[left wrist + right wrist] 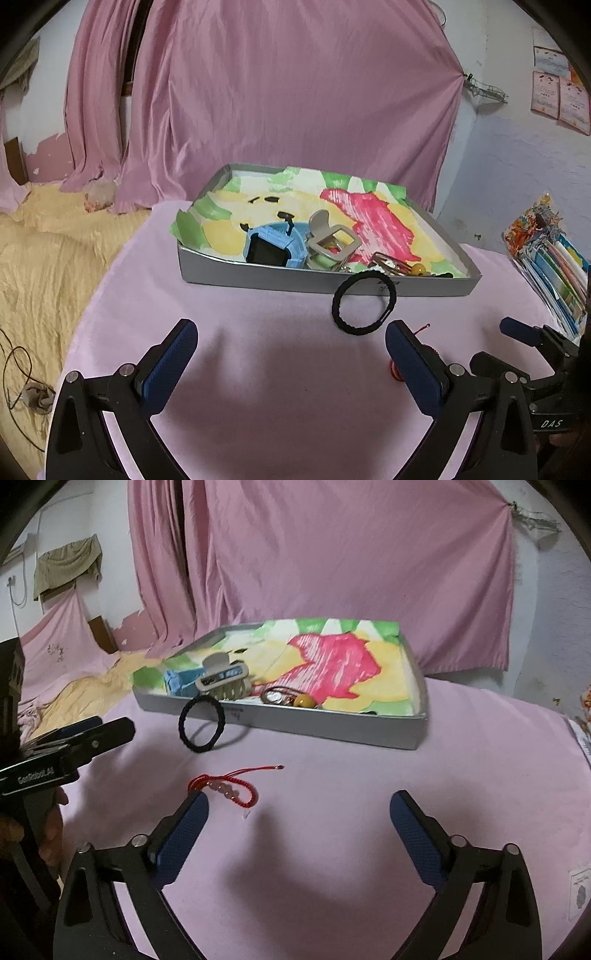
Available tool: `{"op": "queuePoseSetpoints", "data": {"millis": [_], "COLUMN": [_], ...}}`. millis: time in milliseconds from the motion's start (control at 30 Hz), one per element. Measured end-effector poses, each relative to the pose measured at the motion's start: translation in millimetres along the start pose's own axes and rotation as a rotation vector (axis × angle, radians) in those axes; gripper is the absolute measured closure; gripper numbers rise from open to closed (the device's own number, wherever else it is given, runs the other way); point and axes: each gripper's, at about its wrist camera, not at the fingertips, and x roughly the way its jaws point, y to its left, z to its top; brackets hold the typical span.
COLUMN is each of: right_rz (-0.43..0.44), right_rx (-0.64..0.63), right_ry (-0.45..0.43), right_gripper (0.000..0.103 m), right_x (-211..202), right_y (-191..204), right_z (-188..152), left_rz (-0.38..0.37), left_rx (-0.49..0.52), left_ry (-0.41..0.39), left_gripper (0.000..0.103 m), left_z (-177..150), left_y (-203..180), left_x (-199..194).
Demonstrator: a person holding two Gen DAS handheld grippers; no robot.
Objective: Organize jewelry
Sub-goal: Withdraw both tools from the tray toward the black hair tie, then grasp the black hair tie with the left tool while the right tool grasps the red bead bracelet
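Hovering over the pink cloth, both grippers gape with nothing between their fingers.

Left gripper (291, 347) — its side marked "GenRobot.AI" in the right wrist view — hangs wide open; ahead, a black fabric hair tie (364, 304) leans against the grey box (258, 275) lined with crayoned paper, holding a blue watch (275, 245) and grey claw clip (330, 238). Red cord bracelet (231, 788) lies just beside the right gripper (299, 808), also spread empty, lettered "DAS".

Pink-covered table (369, 812) — holds gray tray (332, 729), black hair tie (201, 723), red bracelet (229, 788).
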Motion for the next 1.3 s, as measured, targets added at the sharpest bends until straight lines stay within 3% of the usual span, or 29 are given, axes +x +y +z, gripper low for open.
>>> {"op": "queuePoseSetpoints", "data": {"millis": [133,300,533,600,800,900,1000,1067,1133,1300], "right_rz": [0.023,0.041,0.089,0.094,0.109,0.101,0.108,0.118,0.125,0.132], "right_rx": [-0.032,-0.076,-0.134,-0.152,-0.192,-0.213,-0.220,-0.230,-0.237,-0.232], "right_ry": [0.029,0.061,0.103,0.117,0.142,0.152,0.167,0.166,0.165,0.165], "right_gripper": [0.026,0.041,0.050,0.057,0.058,0.068,0.071,0.076,0.080,0.091], "right_x": [5.5,13.3,22.4,26.3,31.4,35.3,38.3,37.6,36.8,35.5], "right_y": [5.2,11.6,25.3,29.0,37.0,40.1,41.3,43.2,44.6,42.1], "right_z": [3.6,8.0,9.5,9.4,11.8,13.5,14.0,14.5,14.1,12.6], "left_rz": [-0.024,-0.062,-0.119,-0.130,-0.160,-0.175,-0.187,-0.195,-0.197,-0.200], "left_rx": [-0.006,0.007,0.009,0.023,0.039,0.034,0.030,0.029,0.030,0.035], "left_ry": [0.029,0.056,0.106,0.116,0.147,0.158,0.164,0.172,0.171,0.165], "left_gripper": [0.001,0.013,0.027,0.031,0.041,0.048,0.060,0.074,0.081,0.094], "left_z": [2.5,5.9,12.3,14.6,20.0,21.6,22.3,22.2,22.2,20.4], "left_y": [1.6,0.2,-1.6,-5.0,-12.0,-12.9,-12.4,-12.7,-13.4,-13.1], "left_x": [7.6,15.4,31.9,36.8,50.6,55.1,57.6,59.1,59.1,56.3]}}
